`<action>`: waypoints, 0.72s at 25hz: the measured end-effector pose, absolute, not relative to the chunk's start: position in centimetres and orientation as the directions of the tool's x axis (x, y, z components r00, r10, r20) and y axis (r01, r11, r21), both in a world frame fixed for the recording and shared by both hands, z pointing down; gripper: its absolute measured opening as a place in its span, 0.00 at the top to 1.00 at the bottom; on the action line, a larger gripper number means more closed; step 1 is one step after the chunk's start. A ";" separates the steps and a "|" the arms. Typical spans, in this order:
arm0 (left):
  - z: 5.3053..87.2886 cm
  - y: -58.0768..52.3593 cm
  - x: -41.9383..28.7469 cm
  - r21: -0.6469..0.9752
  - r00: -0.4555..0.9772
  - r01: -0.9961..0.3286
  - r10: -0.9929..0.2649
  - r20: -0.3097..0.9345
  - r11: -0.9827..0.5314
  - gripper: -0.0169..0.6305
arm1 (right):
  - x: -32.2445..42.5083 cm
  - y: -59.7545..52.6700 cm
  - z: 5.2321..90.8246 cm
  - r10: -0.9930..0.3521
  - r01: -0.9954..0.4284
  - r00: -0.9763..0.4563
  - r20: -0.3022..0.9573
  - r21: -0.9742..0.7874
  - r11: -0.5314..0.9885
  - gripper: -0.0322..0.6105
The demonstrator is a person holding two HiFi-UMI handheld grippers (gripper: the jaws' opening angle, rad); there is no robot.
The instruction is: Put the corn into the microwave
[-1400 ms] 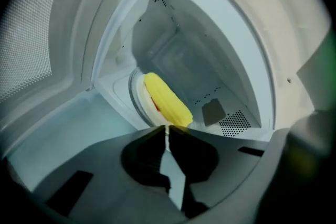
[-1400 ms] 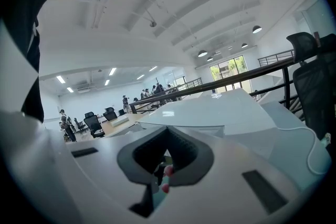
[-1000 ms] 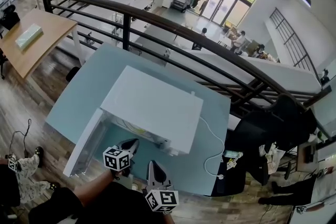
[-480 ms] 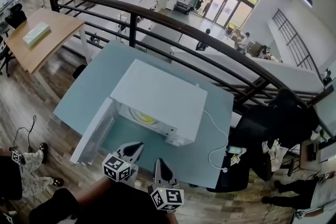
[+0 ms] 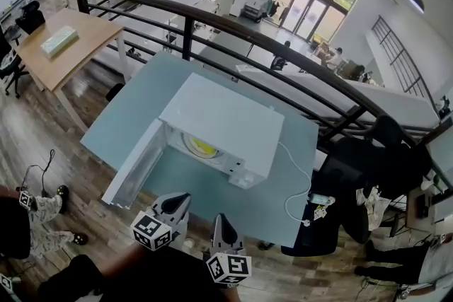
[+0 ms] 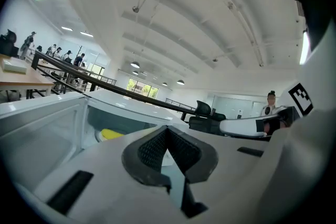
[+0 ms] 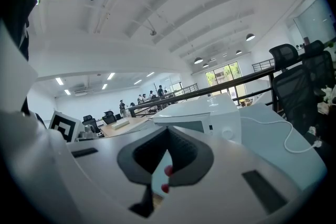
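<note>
The white microwave [image 5: 226,120] stands on a pale blue table [image 5: 141,92] with its door [image 5: 134,170] swung open to the left. The yellow corn [image 5: 202,147] lies on the plate inside the cavity; in the left gripper view the corn [image 6: 111,134] shows through the opening. My left gripper [image 5: 180,200] is shut and empty, a short way in front of the open door. Beside it, my right gripper [image 5: 223,223] is also shut with nothing held, near the table's front edge. In the right gripper view the microwave [image 7: 210,113] shows beyond the closed jaws.
A white power cable [image 5: 294,187] runs from the microwave's right side to the table's front right edge. A black railing [image 5: 283,60] passes behind the table. A wooden desk [image 5: 56,46] stands at the left, dark office chairs [image 5: 354,173] at the right.
Both grippers have drawn back from the microwave's opening toward the table's front edge, the left one more. The cavity with the corn has come into view.
</note>
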State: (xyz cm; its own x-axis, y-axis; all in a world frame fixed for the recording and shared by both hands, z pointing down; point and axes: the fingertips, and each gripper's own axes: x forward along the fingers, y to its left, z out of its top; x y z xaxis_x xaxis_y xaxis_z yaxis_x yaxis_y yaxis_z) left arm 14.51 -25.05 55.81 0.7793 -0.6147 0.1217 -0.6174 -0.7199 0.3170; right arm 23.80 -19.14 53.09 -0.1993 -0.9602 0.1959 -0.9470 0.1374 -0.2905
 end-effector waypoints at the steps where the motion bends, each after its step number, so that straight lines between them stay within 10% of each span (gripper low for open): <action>1: 55.8 -24.6 14.3 0.317 0.777 -0.620 -0.617 0.121 -0.718 0.97 | 23.6 -18.7 53.1 -0.959 -0.947 -0.204 0.196 -0.289 0.142 0.94; 18: 55.4 -19.8 13.2 0.329 0.764 -0.631 -0.636 0.106 -0.703 0.97 | 22.7 -14.4 52.7 -0.957 -0.948 -0.222 0.186 -0.273 0.167 0.94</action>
